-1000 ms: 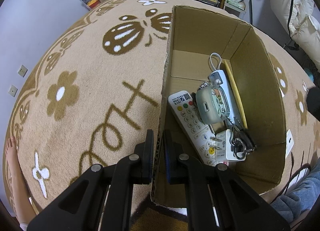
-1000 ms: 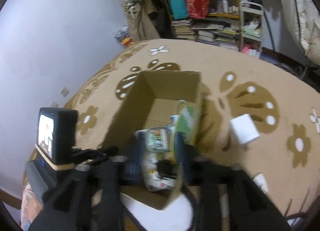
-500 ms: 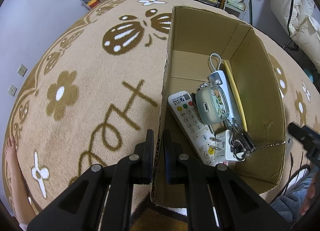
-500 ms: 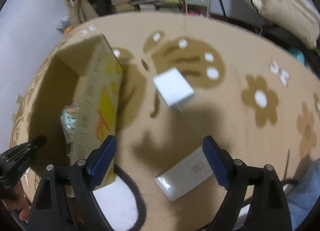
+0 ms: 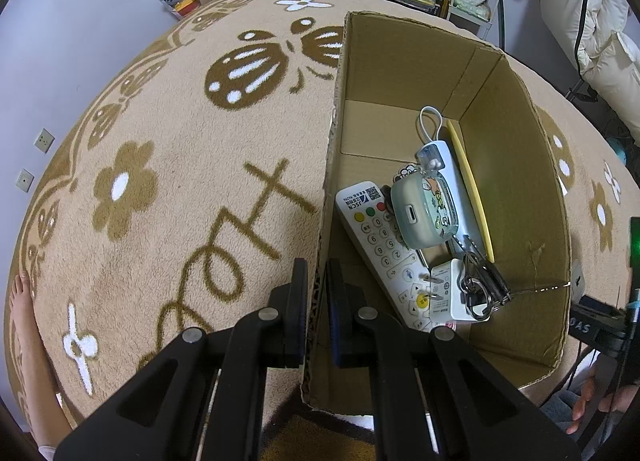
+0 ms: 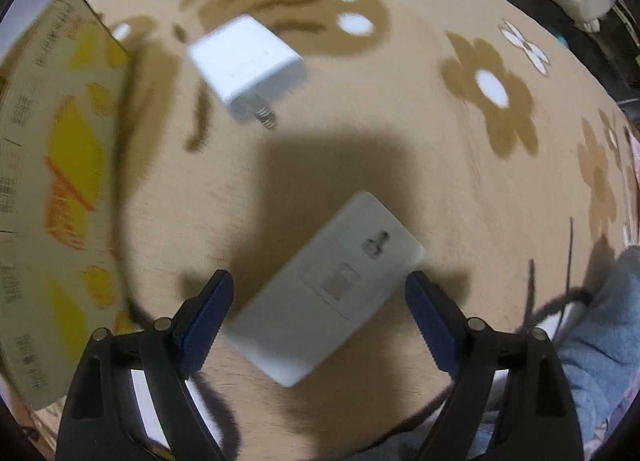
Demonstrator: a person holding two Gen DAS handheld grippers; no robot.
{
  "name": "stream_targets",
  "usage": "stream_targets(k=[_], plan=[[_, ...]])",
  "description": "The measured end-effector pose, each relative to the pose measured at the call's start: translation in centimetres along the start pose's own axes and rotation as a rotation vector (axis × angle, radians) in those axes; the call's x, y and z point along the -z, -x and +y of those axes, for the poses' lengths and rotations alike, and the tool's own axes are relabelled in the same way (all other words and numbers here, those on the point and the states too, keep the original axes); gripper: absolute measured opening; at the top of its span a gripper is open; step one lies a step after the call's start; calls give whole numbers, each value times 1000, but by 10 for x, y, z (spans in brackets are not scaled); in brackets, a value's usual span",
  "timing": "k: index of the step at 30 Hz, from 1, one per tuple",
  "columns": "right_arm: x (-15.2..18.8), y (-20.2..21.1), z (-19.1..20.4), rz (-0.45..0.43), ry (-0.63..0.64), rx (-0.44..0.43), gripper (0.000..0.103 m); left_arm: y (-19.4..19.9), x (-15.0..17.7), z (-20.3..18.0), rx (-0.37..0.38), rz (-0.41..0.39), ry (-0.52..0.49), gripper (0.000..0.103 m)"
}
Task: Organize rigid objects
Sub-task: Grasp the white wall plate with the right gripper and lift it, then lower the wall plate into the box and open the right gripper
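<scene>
On a beige flowered rug, our right gripper, wide open and empty, has swung from the box to a flat white card. Our left gripper stays clamped on the cardboard box wall; beyond, a white charger waits.

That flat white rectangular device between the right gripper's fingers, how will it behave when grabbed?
The flat white device looks rigid, so it probably won't flex. Lying flat on the soft rug, it shouldn't roll. Its smooth casing may slip in the right gripper, whose wide-open fingers must close across it.
</scene>
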State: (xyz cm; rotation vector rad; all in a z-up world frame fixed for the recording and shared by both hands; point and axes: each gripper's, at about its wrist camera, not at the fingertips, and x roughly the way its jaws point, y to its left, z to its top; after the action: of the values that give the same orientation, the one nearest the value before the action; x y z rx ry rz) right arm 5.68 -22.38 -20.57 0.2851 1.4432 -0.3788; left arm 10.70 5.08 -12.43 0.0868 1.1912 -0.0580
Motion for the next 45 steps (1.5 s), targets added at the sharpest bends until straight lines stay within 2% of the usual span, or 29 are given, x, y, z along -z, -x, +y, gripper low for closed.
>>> stream_targets(k=[2, 6, 7, 8, 10, 12, 13, 17, 22, 30, 33, 37, 45], plan=[[2, -11, -5, 62, -52, -62, 92, 0, 0, 0, 0, 0, 0, 8], [4, -11, -11, 43, -101, -75, 92, 0, 0, 0, 2, 0, 2, 8], [5, -10, -11, 31, -101, -77, 90, 0, 0, 0, 1, 0, 1, 8], [6, -7, -11, 4, -95, -81, 87, 0, 0, 0, 2, 0, 1, 8], [8, -2, -12, -33, -100, -78, 67, 0, 0, 0, 0, 0, 0, 8], [9, 4, -14, -65, -103, -81, 56, 0, 0, 0, -1, -1, 0, 8], [6, 5, -13, -75, -102, -86, 53, 0, 0, 1, -2, -1, 0, 8], [4, 15, -14, -128, -113, -135, 53, 0, -1, 0, -7, -2, -4, 8], [4, 44, -3, -230, -51, -153, 53, 0, -1, 0, 0, 0, 2, 8], [-5, 114, 12, -411, 27, -280, 53, -1, -2, 1, 1, -1, 2, 8], [-11, 138, 29, -467, 77, -325, 53, -1, -2, 2, -2, -1, 2, 8], [-23, 152, 59, -503, 152, -386, 53, -2, -2, 1, -1, -1, 2, 8], [-16, 157, 106, -529, 303, -450, 53, -3, -2, 0, -10, -3, -4, 8]])
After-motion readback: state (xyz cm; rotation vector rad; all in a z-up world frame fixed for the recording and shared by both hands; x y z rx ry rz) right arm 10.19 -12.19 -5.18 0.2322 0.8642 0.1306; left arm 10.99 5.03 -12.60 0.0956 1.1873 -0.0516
